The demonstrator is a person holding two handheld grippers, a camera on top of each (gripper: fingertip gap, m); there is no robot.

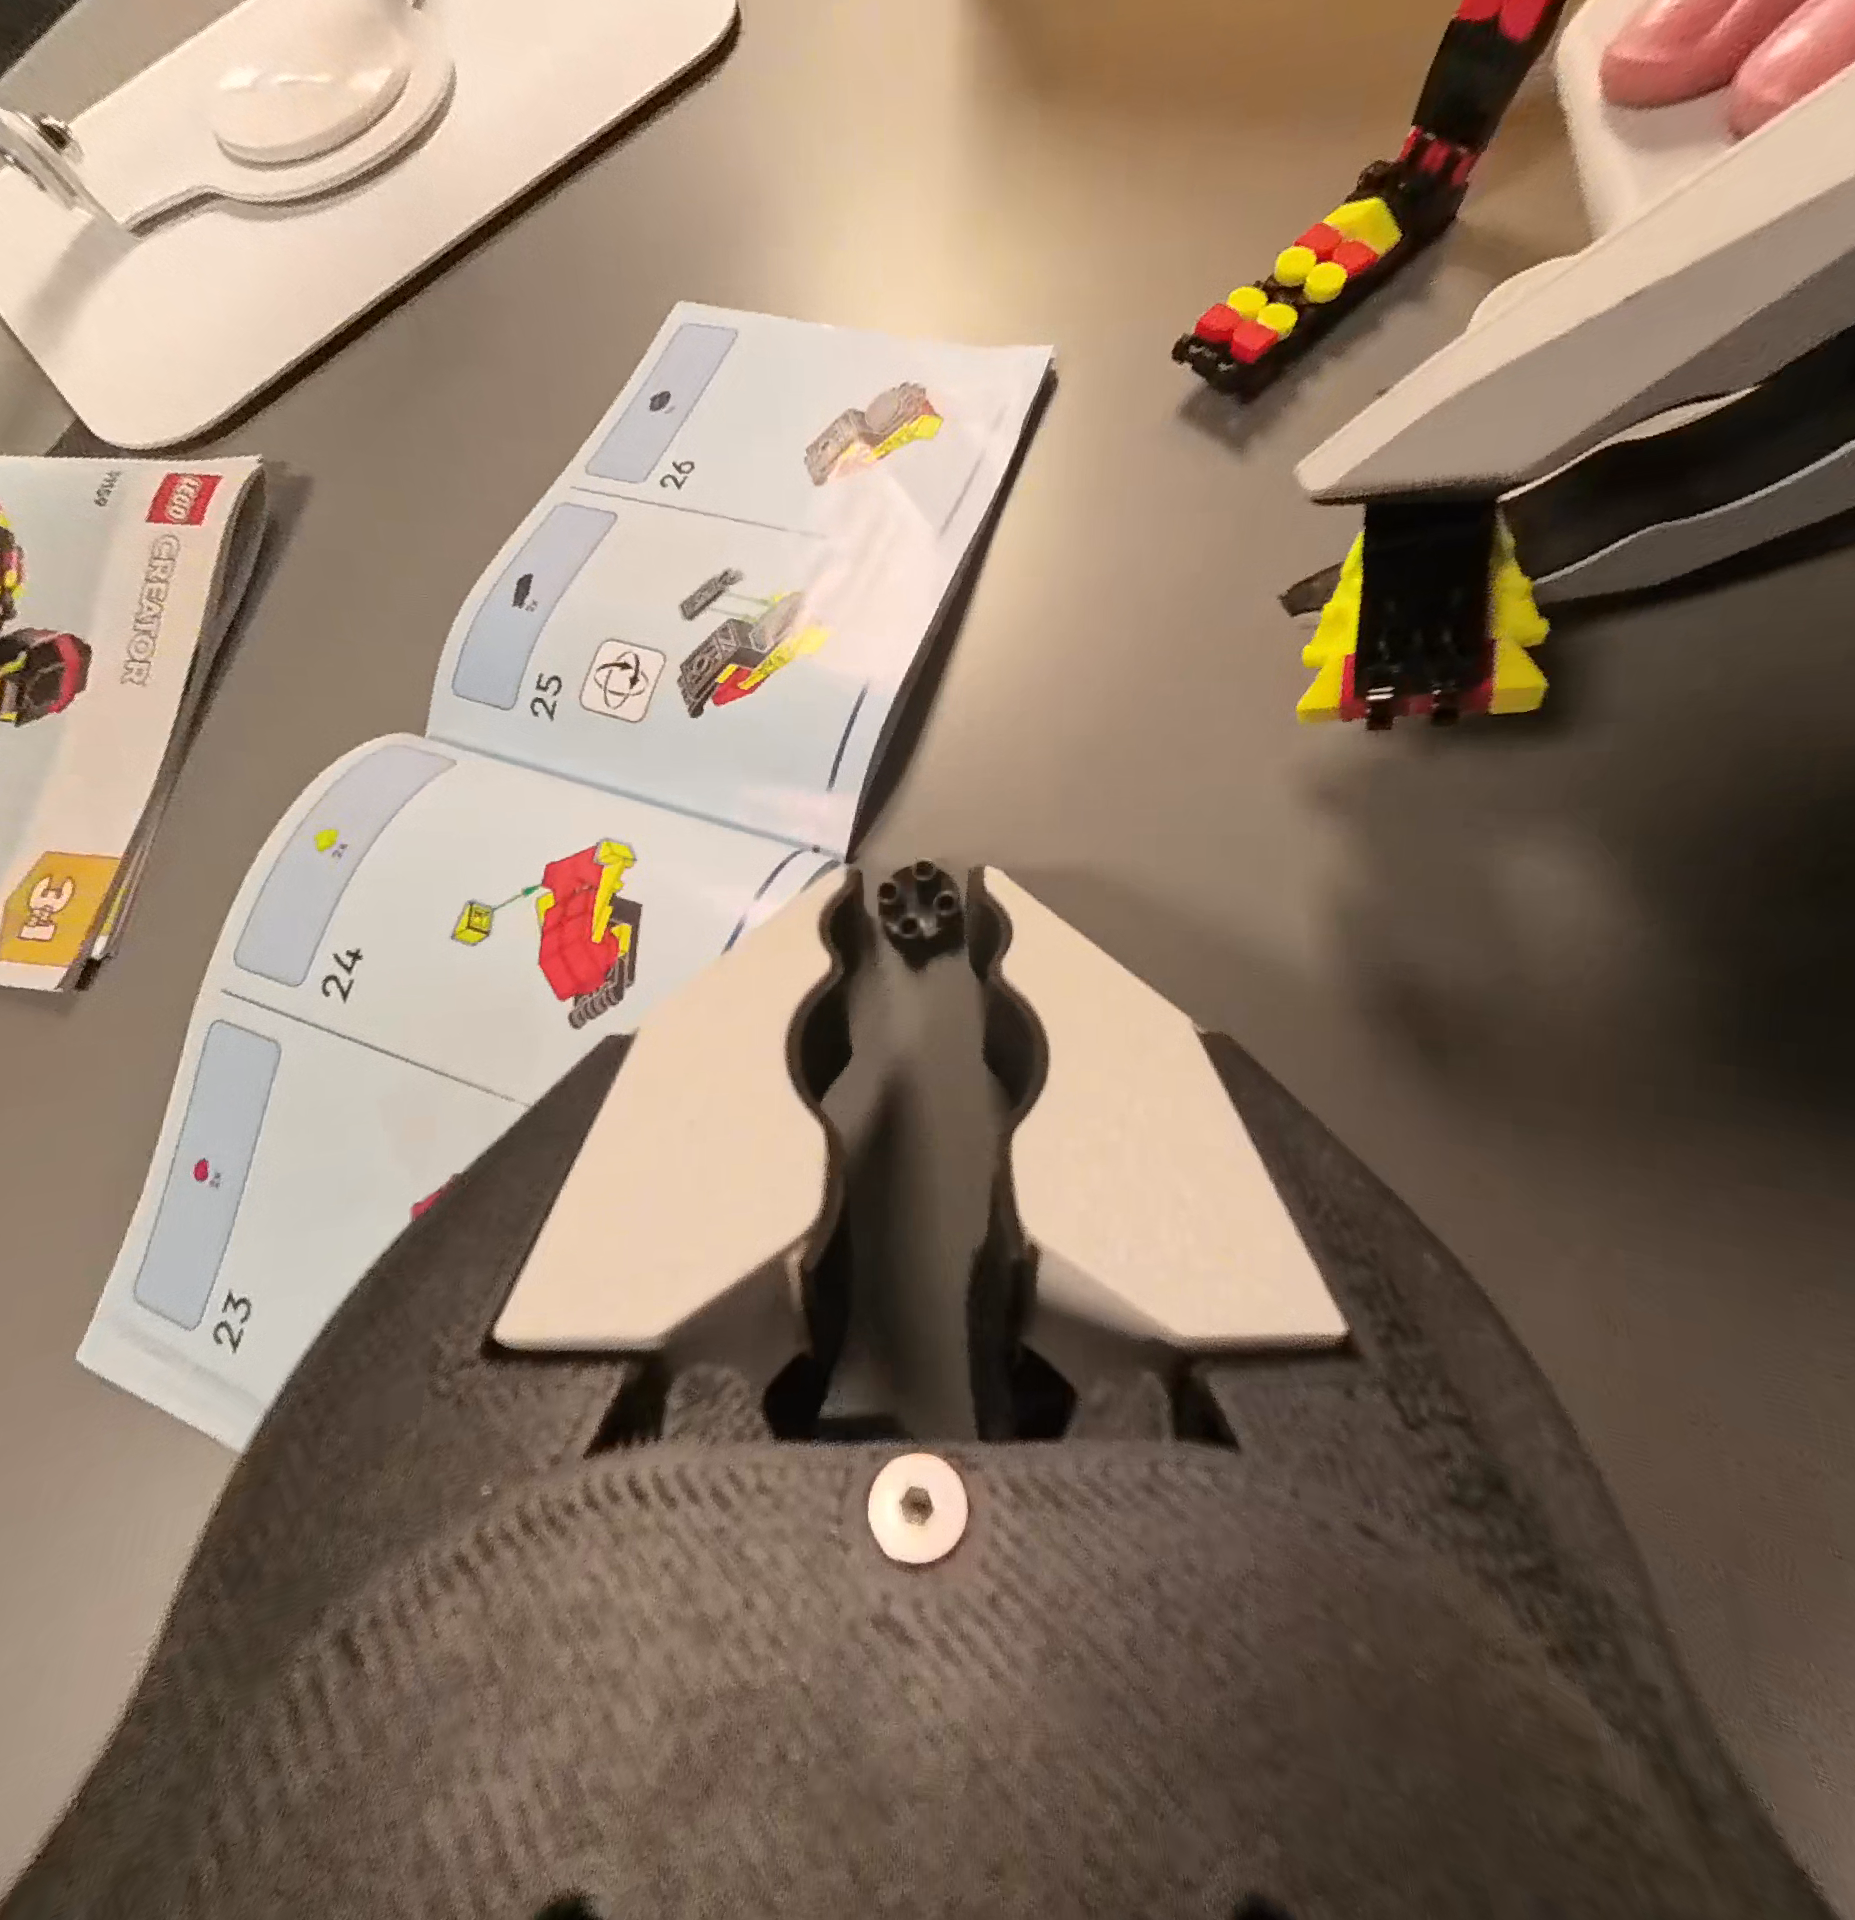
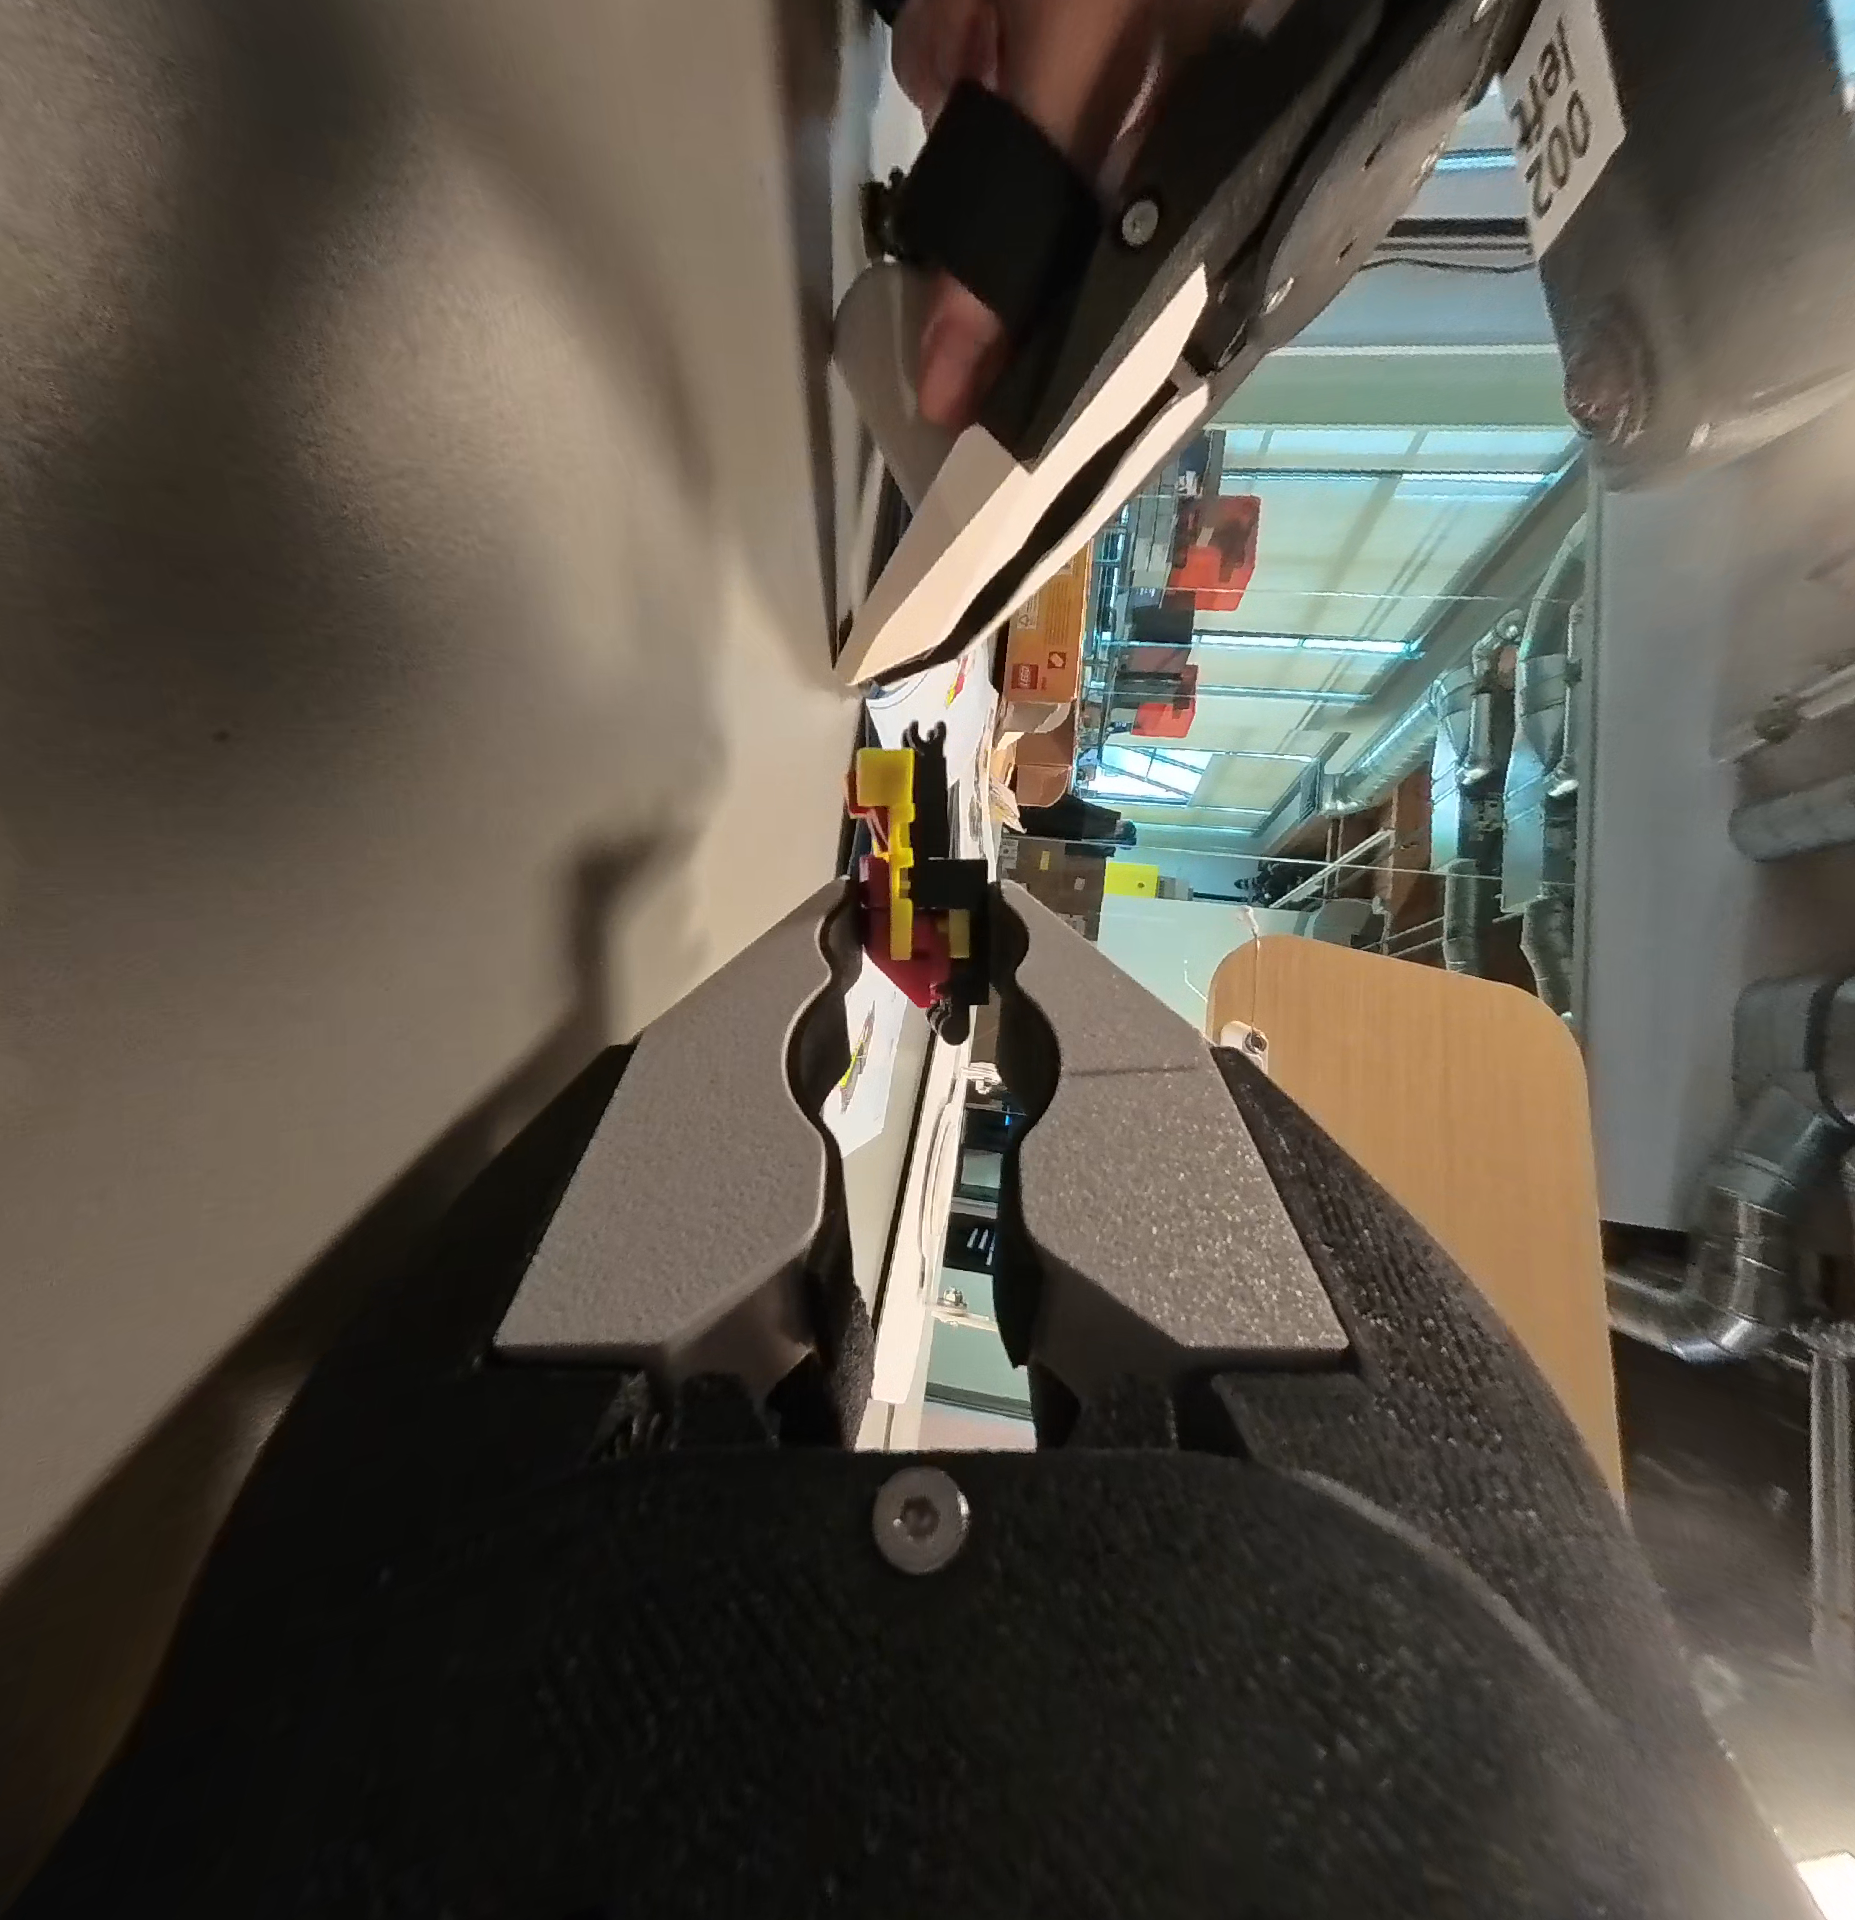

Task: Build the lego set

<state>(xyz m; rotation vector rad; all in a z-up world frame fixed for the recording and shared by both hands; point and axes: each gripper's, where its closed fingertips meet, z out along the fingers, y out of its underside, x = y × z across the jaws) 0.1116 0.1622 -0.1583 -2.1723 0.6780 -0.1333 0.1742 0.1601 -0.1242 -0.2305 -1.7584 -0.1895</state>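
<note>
An open instruction booklet (image 1: 590, 790) lies flat on the dark grey surface (image 1: 1162, 727), its near corner just under the left gripper (image 1: 918, 920). A second, closed booklet (image 1: 92, 707) sits to its left, and a white stand base (image 1: 310, 197) lies beyond both. Farther right, a long black strip of bricks (image 1: 1307, 281) studded with red and yellow pieces rests on the surface, reaching up and out of frame.

The left gripper points forward and down over the surface; its jaws are nearly together, pinching a small round black stud piece (image 1: 915, 914) at the very tips. The right gripper (image 1: 1422, 540) comes in from the right, low over the surface, with a person's fingers (image 1: 1723, 62) on its white body. Its jaws are clamped on a yellow, red and black brick assembly (image 1: 1422, 634), which hangs out past the tips, yellow stepped wedges on both sides. In the right wrist view the same assembly (image 2: 918, 894) sits between the grey fingers, and the left gripper (image 2: 881, 665) shows farther off, angled down toward the surface
</note>
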